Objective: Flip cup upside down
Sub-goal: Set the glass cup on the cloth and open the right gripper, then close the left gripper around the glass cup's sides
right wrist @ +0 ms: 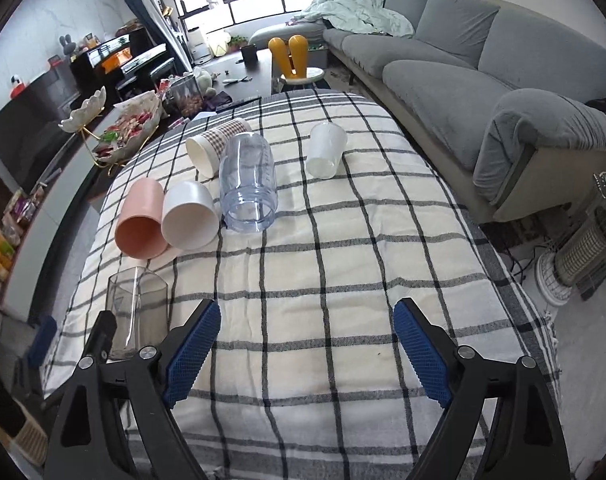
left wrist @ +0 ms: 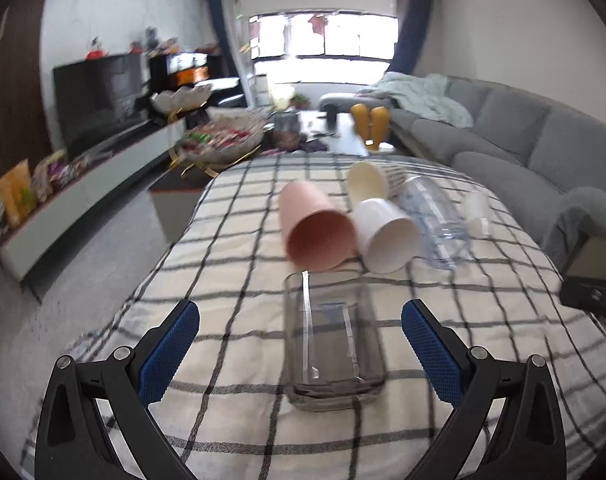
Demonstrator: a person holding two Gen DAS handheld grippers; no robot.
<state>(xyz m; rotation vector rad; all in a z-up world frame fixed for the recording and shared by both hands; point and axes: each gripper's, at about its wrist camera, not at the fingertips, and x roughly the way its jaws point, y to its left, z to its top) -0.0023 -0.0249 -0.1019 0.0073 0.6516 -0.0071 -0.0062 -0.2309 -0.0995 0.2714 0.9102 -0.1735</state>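
Two pairs of tongs were in our hands, both spread wide and holding nothing. The left tongs [left wrist: 301, 354] hovered with the smoky glass cup [left wrist: 331, 344] between their blue pads [left wrist: 169, 354], apart from either pad. The right tongs [right wrist: 307, 352] hung over a bare patch of the checked cloth [right wrist: 343, 280], with the left tongs' black frame just beside the glass cup [right wrist: 137, 312] at the lower left of that view.

The tabletop was covered by a cream cloth [left wrist: 231, 264] crossed with dark lines, its edges falling away on both sides. The room around it was a living room: a grey sofa [right wrist: 463, 64] along the right with a pale blanket [right wrist: 359, 12] heaped on it, a dark television [left wrist: 99, 96] on a long low cabinet to the left, a bright window [left wrist: 323, 40] with dark blue curtains at the far end, and a small heater [right wrist: 591, 248] on the floor by the sofa arm.

The glass cup was grey-tinted, clear and straight-sided with a thick base. In the left view it looked to lie on its side, base toward us; motion blur kept us from being certain. Beyond it lay a pink cup [left wrist: 315, 228] and a white cup [left wrist: 387, 236] touching side by side, mouths toward us, then a checked paper cup [right wrist: 217, 146], a clear plastic jar [right wrist: 247, 180] and a frosted cup [right wrist: 325, 150] set well apart.
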